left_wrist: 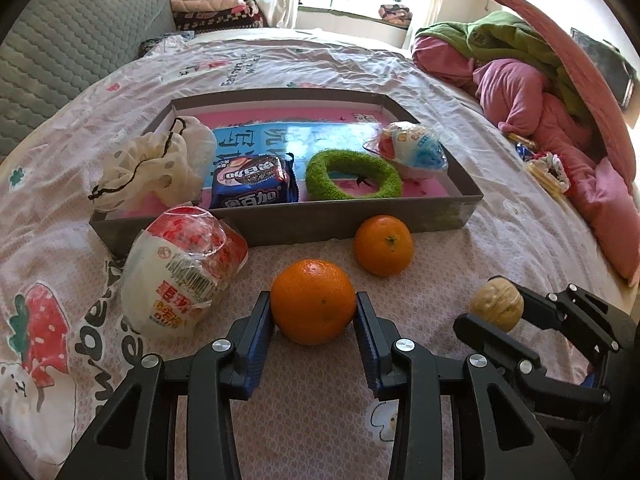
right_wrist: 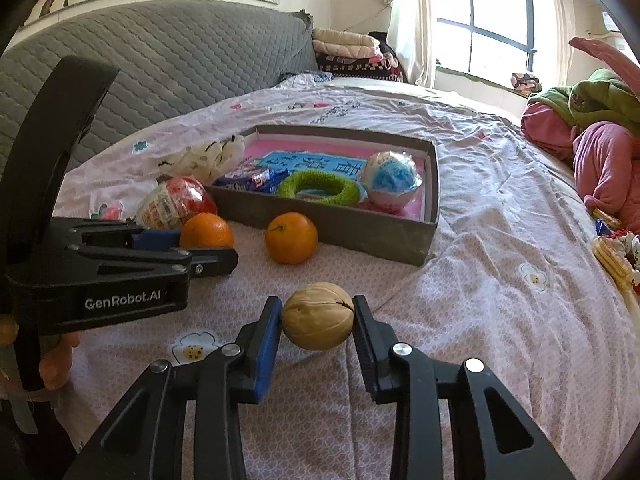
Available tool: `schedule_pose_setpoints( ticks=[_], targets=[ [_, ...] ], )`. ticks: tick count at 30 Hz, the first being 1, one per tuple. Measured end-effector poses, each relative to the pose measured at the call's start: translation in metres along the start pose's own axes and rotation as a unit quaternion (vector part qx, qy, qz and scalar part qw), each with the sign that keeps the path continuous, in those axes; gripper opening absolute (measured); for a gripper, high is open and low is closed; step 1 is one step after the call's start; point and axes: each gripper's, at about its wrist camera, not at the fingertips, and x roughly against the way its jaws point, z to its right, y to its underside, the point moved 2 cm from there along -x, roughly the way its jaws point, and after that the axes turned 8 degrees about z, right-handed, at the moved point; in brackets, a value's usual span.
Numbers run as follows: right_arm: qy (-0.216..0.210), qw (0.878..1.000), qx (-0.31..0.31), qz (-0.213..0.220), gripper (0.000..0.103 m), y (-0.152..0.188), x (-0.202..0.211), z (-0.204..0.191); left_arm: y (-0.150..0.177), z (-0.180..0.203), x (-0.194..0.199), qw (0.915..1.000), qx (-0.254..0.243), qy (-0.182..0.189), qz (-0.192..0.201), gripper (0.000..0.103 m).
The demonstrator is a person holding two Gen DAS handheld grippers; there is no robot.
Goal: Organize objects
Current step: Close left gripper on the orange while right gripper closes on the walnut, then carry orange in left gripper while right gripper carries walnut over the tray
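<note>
My left gripper (left_wrist: 314, 312) is shut on an orange (left_wrist: 313, 301) that rests on the pink bedsheet, its pads pressed to both sides. To its right, my right gripper (right_wrist: 318, 316) is shut on a walnut (right_wrist: 318, 316), which also shows in the left wrist view as the walnut (left_wrist: 497, 303). A second orange (left_wrist: 383, 245) lies loose just in front of the grey box (left_wrist: 360, 216). The box holds a cloth pouch (left_wrist: 160, 160), a blue biscuit packet (left_wrist: 252, 180), a green ring (left_wrist: 353, 174) and a blue-and-white wrapped ball (left_wrist: 414, 148).
A red-and-white wrapped ball (left_wrist: 180, 272) lies outside the box at its near left corner. Pink and green bedding (left_wrist: 528, 92) is piled at the right. A grey quilted headboard (right_wrist: 160, 64) stands at the left, folded blankets (right_wrist: 348, 52) behind.
</note>
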Motion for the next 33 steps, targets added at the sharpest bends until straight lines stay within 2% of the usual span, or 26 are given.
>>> schedule_pose_setpoints(
  ticks=[8,33],
  targets=[
    [0.013,1.000,0.007,0.023,0.036,-0.008,0.008,0.002,-0.002,0.002,0.015,0.9999,0.000,0.003,0.013,0.041],
    [0.009,0.995,0.010,0.099,0.036,-0.028,0.036,-0.002,-0.025,-0.004,0.064,0.9974,0.001,0.003,0.073,0.041]
  ],
)
